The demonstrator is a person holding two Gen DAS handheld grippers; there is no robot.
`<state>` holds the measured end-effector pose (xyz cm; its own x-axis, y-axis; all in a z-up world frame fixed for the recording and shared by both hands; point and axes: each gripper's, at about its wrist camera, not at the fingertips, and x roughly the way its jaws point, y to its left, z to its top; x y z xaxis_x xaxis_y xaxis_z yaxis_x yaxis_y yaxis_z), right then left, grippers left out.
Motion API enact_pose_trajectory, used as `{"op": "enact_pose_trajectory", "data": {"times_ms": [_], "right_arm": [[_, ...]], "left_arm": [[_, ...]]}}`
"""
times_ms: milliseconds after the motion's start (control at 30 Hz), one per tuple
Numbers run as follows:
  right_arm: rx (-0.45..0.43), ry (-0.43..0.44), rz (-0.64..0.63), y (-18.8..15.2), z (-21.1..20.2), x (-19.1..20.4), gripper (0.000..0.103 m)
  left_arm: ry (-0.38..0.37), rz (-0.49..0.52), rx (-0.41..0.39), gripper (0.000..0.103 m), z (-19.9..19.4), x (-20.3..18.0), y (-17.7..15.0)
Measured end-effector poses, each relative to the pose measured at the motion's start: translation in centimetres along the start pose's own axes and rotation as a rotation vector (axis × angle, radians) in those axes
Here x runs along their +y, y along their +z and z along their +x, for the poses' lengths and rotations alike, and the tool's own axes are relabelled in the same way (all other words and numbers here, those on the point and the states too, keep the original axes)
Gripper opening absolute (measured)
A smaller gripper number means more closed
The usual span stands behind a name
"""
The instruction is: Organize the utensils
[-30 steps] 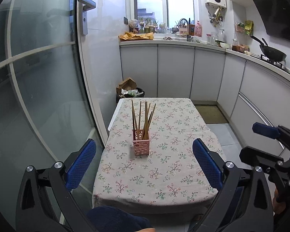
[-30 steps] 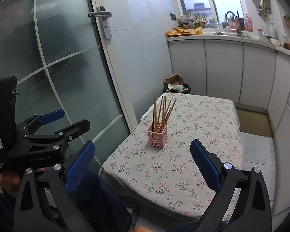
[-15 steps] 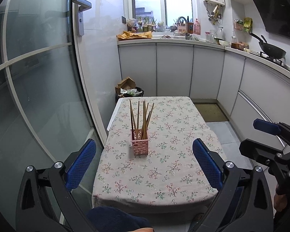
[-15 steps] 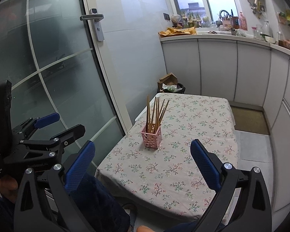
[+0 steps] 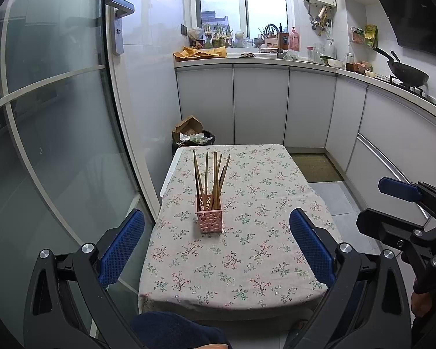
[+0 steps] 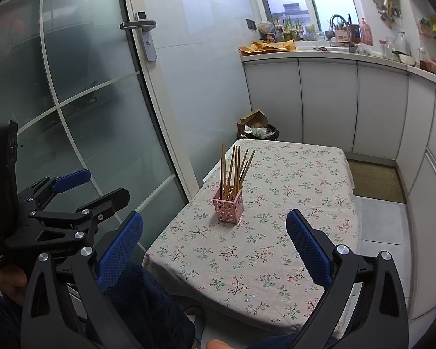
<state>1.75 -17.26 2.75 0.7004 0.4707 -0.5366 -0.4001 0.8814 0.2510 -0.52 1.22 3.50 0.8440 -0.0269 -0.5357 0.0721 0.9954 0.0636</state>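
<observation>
1. Chopsticks (image 5: 210, 179) stand in a bundle with their long axes near vertical, lower ends in the holder and upper ends fanned slightly outward toward the window side of the room.
2. Pink perforated holder (image 5: 209, 218) stands upright on the floral tablecloth (image 5: 247, 250), toward the table's left half, near the glass door (image 5: 58, 133).
3. Left gripper (image 5: 215, 247) hangs short of the table's near edge with its blue pads wide apart and nothing between them.
4. Right gripper (image 6: 215, 247) hangs beside it, fingers likewise spread and empty; both are well apart from the holder.
5. Compared with the frame one second ago, both cameras sit farther back from the table, and the holder appears smaller and higher in each view.
</observation>
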Motion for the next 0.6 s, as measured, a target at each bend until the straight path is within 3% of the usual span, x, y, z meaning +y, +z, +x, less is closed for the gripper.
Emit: {"op": "enact_pose_trajectory", "data": {"times_ms": [600], "right_arm": [[-0.005, 0.004, -0.001, -0.07, -0.28, 0.08, 0.096]], "left_arm": [[-0.012, 0.004, -0.006, 0.096, -0.4, -0.41, 0.08]]}}
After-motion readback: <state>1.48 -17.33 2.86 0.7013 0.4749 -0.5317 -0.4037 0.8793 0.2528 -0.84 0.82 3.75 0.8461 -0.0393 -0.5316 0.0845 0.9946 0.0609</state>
